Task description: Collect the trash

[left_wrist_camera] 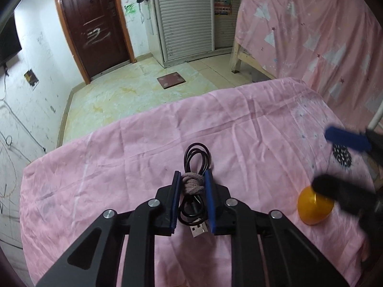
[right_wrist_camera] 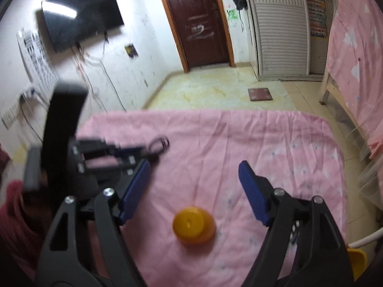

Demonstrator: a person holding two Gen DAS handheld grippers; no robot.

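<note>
A coiled black USB cable (left_wrist_camera: 195, 192), tied with a greyish-pink cord knot (left_wrist_camera: 192, 183), lies on the pink cloth (left_wrist_camera: 119, 157). My left gripper (left_wrist_camera: 192, 179) is shut on the cable bundle at the knot. In the right wrist view the left gripper (right_wrist_camera: 143, 151) shows at the left, blurred, with the cable loop (right_wrist_camera: 159, 143) at its tips. A round orange object (left_wrist_camera: 313, 209) sits on the cloth at the right; it also shows in the right wrist view (right_wrist_camera: 194, 226). My right gripper (right_wrist_camera: 195, 173) is open and empty, above and around the orange object.
The pink-covered table (right_wrist_camera: 263, 129) ends ahead at a tiled floor with a dark red square mat (left_wrist_camera: 171, 80). A pink-draped bed frame (left_wrist_camera: 311, 35) stands at the right. A yellow container (right_wrist_camera: 356, 263) sits beyond the table's right edge. A TV (right_wrist_camera: 81, 16) hangs on the left wall.
</note>
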